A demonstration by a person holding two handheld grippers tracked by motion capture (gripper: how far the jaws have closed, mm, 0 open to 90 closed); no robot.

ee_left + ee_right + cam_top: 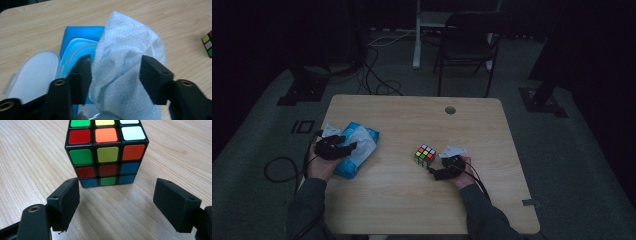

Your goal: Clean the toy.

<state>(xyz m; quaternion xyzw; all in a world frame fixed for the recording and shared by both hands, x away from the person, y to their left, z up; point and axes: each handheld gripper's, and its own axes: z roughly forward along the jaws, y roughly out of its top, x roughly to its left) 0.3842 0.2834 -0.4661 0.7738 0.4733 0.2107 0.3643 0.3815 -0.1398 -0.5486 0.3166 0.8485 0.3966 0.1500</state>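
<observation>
The wet wipe [125, 62] stands out of its blue pack [82, 33] on the worktop [412, 200], between my released left claw [115, 72]. I should pinch high, pull straight. My right claw [116, 203] gapes before the Rubik's cube [106, 152].

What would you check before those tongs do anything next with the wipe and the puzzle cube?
1. Left tongs open: ok, both pads stand apart.
2. Wet wipe between them: ok, it sticks up from the blue wipes pack, not pinched.
3. Pack lid flipped open: ok.
4. Right tongs open: ok.
5. Rubik's cube lined up: ok, just ahead of the right tongs, not touched.
6. Cube sitting flat on the table: ok.
</observation>
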